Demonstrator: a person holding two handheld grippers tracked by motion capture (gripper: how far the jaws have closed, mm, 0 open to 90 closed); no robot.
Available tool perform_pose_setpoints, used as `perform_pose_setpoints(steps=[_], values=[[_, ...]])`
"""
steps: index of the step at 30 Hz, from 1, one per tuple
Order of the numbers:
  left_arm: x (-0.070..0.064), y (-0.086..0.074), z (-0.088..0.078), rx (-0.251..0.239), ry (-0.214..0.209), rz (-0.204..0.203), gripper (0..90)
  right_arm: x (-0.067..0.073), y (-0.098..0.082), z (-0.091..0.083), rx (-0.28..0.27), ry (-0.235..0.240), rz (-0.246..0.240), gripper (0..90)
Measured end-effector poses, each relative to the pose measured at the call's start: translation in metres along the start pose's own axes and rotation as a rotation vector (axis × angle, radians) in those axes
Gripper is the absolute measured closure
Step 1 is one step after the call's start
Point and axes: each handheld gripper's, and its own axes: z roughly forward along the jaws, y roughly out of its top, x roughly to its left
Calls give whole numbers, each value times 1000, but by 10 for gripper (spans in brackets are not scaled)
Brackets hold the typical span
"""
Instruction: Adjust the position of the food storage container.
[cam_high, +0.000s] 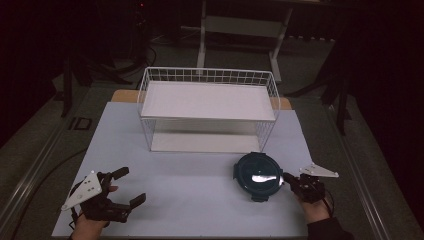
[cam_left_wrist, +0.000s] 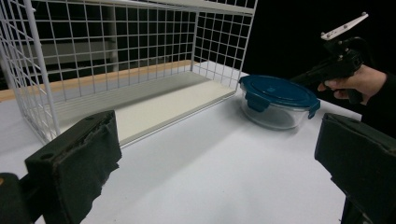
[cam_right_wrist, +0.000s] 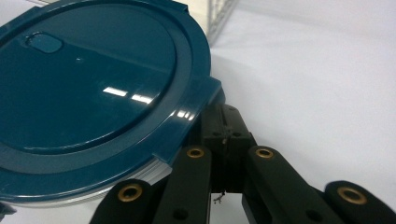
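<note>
A round glass container with a dark blue clip lid (cam_high: 257, 176) stands on the white table, right of centre in the high view. My right gripper (cam_high: 286, 178) is at its right edge. In the right gripper view the jaws are pressed together, and the right gripper (cam_right_wrist: 226, 127) has its tips tucked against and under a latch tab of the lid (cam_right_wrist: 93, 93). My left gripper (cam_high: 132, 186) hovers open at the table's front left, nothing between its pads (cam_left_wrist: 81, 158). The left gripper view shows the container (cam_left_wrist: 278, 100) and the right gripper (cam_left_wrist: 301, 78) beyond.
A white wire rack (cam_high: 207, 75) with a flat top shelf and a lower board stands at the back middle of the table (cam_high: 190, 195). In the left gripper view its mesh wall (cam_left_wrist: 140, 46) is close. Dark floor and a stand's legs lie behind.
</note>
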Motion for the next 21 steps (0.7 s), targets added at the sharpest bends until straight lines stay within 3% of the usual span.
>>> perform_pose_setpoints(steps=[10, 21], values=[[0, 0, 0, 0, -2, 0, 3, 16, 10, 12, 4, 60, -18, 900], [0, 0, 0, 2, -4, 4, 3, 45, 25, 31, 11, 154, -64, 900]])
